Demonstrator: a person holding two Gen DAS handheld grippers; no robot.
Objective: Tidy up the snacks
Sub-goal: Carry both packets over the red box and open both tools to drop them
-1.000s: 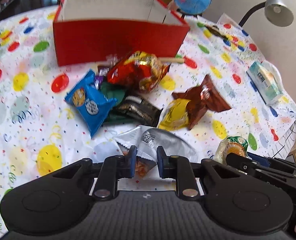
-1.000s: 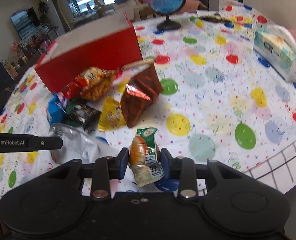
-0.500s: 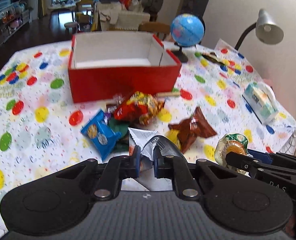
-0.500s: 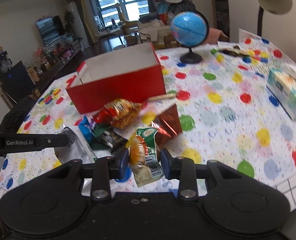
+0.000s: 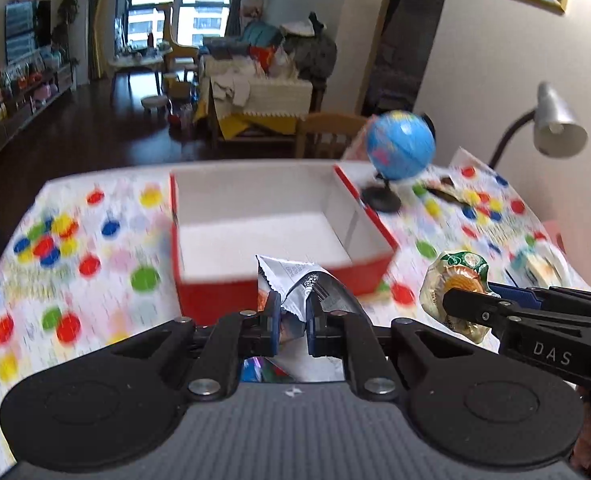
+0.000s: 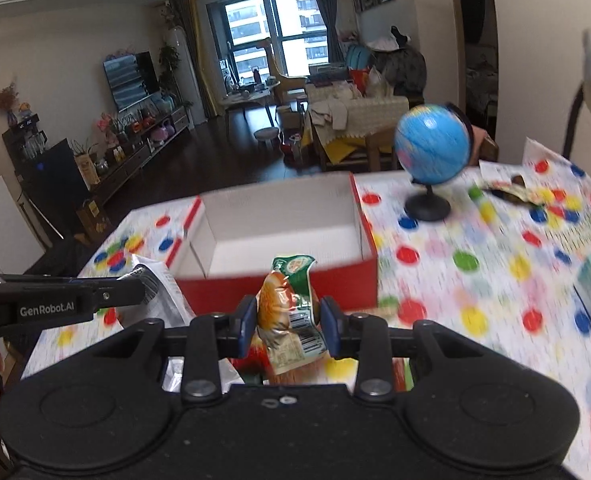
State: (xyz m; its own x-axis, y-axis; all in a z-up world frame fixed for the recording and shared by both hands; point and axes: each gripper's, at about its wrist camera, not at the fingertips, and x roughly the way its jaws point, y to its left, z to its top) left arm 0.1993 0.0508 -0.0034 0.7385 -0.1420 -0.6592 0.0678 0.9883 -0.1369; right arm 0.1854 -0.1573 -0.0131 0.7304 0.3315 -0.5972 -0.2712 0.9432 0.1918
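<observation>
A red box [image 5: 279,292] with a white interior sits on a white tablecloth [image 5: 107,248] dotted red, yellow, green and blue; the globe [image 6: 431,148] is blue.

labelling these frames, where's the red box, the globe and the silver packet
red box [image 5: 279,290], left wrist view, front red wall
globe [image 6: 431,144], right wrist view, middle of the blue ball
silver packet [image 5: 295,280], left wrist view, crinkled top above the fingers

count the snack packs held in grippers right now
2: a silver pack in the left gripper, an orange-green pack in the right gripper. Others below the grippers are mostly hidden.
</observation>
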